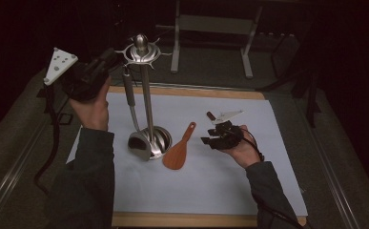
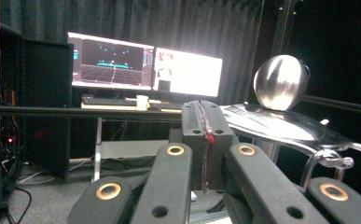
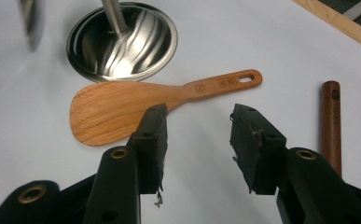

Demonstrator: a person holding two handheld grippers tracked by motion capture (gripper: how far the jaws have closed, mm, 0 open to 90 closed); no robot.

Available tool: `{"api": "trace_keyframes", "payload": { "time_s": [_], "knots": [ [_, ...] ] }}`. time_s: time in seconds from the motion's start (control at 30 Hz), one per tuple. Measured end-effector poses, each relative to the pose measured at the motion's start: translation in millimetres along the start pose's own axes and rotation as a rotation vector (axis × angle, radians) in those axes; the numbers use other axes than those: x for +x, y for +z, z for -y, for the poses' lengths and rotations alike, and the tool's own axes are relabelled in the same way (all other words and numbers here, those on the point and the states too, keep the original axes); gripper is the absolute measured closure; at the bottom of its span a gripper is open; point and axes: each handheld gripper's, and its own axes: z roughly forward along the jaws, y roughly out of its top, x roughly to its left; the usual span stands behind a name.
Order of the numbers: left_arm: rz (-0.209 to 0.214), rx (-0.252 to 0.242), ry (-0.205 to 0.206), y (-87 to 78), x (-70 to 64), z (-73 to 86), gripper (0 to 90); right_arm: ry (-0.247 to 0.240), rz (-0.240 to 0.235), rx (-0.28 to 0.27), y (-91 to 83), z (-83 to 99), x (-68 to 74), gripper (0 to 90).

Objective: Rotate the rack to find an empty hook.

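A steel utensil stand (image 1: pixel 146 95) rises from a round base (image 3: pixel 122 42) on the white sheet; its ball top (image 2: pixel 281 81) sits above a ring of hooks. A metal utensil with a grey handle (image 1: pixel 130 98) hangs from one hook, its head beside the base. A wooden rice paddle (image 1: pixel 178 150) (image 3: pixel 122 109) lies flat right of the base. My left gripper (image 1: pixel 109 58) (image 2: pixel 205 135) is held high beside the stand's top, jaws shut with nothing between them. My right gripper (image 1: pixel 214 137) (image 3: pixel 197 130) is open low over the sheet, just right of the paddle's handle.
A dark wooden handle (image 1: pixel 210 115) (image 3: pixel 331 121) lies on the sheet beyond my right gripper. The white sheet (image 1: pixel 268 181) covers a wooden table (image 1: pixel 187 219). Monitors on a desk (image 2: pixel 145 65) stand in the dark room behind. A metal frame (image 1: pixel 213 24) stands past the table.
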Motion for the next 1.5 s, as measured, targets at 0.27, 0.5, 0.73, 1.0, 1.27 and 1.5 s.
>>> {"api": "trace_keyframes", "payload": {
  "time_s": [0.27, 0.5, 0.73, 1.0, 1.27, 1.5],
  "knots": [
    [-0.009, 0.024, 0.038, -4.3, -0.7, 4.9, 89.4, 0.009, 0.004, -0.001, -1.9, 2.7, -3.2, 55.8],
    [-0.007, 0.032, 0.068, -9.4, -4.8, 8.6, 88.6, 0.011, 0.009, 0.001, -2.9, 5.3, -4.8, 55.8],
    [-0.004, 0.036, 0.076, -22.0, -2.9, 20.2, 87.9, 0.013, 0.013, 0.002, -5.2, 6.5, -6.6, 55.8],
    [-0.02, 0.082, 0.047, -40.4, 10.1, 52.3, 86.5, 0.01, 0.021, 0.011, -6.0, 8.3, -8.7, 55.9],
    [-0.022, 0.15, -0.001, -57.1, 19.5, 102.0, 82.7, 0.003, 0.037, 0.03, -4.6, 9.1, -11.9, 55.9],
    [-0.023, 0.197, -0.059, -73.3, 25.5, 140.9, 78.4, -0.008, 0.065, 0.063, -4.4, 13.3, -16.6, 56.0]
  ]
}}
